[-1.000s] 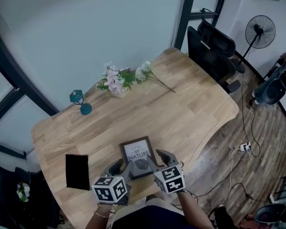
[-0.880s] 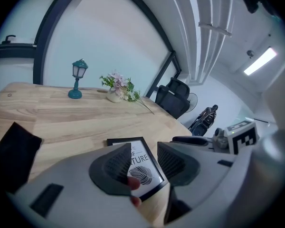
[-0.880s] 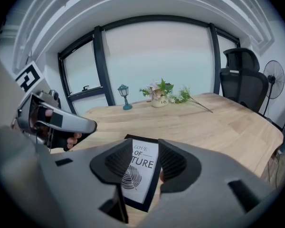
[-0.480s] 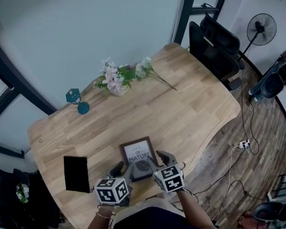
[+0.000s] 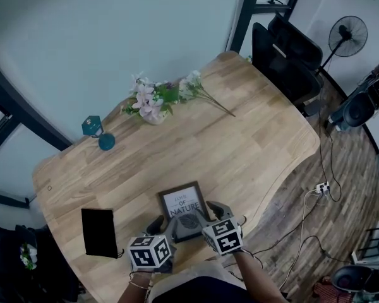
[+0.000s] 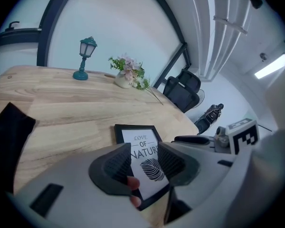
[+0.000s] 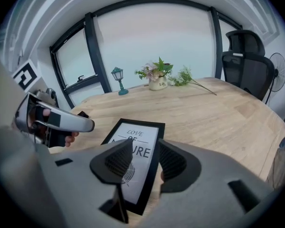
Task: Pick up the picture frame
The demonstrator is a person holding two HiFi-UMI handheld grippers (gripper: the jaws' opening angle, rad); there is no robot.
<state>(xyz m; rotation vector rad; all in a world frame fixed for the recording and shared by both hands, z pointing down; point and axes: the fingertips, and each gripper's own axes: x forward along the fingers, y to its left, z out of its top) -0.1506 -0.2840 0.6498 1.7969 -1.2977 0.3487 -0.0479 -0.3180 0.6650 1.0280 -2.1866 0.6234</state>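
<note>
A black picture frame [image 5: 182, 202] with a white print reading "LOVE OF NATURE" lies flat on the wooden table [image 5: 240, 144], near its front edge. My left gripper [image 5: 167, 223] hovers open over the frame's near left corner. In the left gripper view the frame [image 6: 142, 146] shows between the spread jaws of that gripper [image 6: 145, 165]. My right gripper [image 5: 210, 211] stands open at the near right corner. In the right gripper view the frame [image 7: 135, 139] has its right border running between the jaws of the right gripper [image 7: 145, 163]. Neither gripper's pads press on it.
A black flat pouch [image 5: 99, 232] lies left of the frame. A vase of flowers [image 5: 153, 103] and a small teal lamp [image 5: 100, 134] stand at the table's far side. Black office chairs [image 5: 284, 55] and a fan [image 5: 347, 36] stand to the right beyond the curved table edge.
Both grippers have sunk toward the table and now sit lower over the frame's near edge. Their jaws have stayed apart, and the frame has not moved.
</note>
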